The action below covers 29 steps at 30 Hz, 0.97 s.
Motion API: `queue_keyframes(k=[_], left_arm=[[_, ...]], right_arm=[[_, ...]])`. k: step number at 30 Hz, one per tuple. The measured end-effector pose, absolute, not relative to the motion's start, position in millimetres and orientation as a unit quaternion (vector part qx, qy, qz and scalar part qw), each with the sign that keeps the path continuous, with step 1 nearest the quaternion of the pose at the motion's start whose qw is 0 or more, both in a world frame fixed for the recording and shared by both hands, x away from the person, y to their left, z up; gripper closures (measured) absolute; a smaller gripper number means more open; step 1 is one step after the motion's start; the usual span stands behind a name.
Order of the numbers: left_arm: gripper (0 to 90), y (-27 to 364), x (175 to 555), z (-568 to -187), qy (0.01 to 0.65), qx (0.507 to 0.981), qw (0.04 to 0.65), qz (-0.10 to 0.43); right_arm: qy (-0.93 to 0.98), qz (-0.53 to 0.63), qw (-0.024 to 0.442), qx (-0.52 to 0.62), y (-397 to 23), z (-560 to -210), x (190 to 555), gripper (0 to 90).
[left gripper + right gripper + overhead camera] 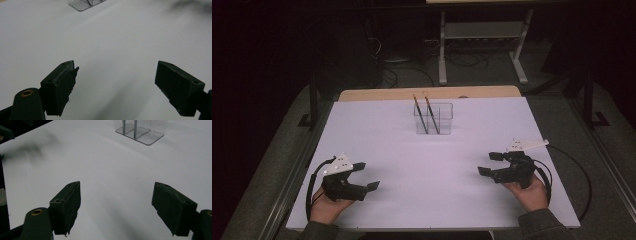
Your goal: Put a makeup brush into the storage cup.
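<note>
The clear holder (433, 118) stands upright toward the far middle of the white desk (432, 190), with two pencils (426, 114) leaning in it, tips down. In the left gripper view its base (83, 3) sits at the top edge; in the right gripper view (140, 131) it lies ahead and slightly to the right. The left gripper (365, 176) rests low over the near left part of the desk, its jaws spread wide with nothing between them. The right gripper (490, 163) sits over the near right part, jaws likewise wide apart and empty. Both grippers point inward and are well apart from the holder.
</note>
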<state>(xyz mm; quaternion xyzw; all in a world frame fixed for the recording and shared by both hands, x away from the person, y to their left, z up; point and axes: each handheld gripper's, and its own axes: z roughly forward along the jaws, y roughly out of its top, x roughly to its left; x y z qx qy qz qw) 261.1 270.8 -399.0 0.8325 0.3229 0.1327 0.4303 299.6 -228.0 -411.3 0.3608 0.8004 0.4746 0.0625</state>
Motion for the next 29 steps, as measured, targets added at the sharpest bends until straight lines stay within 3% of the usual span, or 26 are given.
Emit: queue_keyframes(k=[29], left_arm=[[16.1,270.2,259.5,-405.6,0.313,0.837,0.431,0.121]], right_arm=[[0.794,0.484,0.062,0.362,-235.7,-420.5,290.2,21.3]])
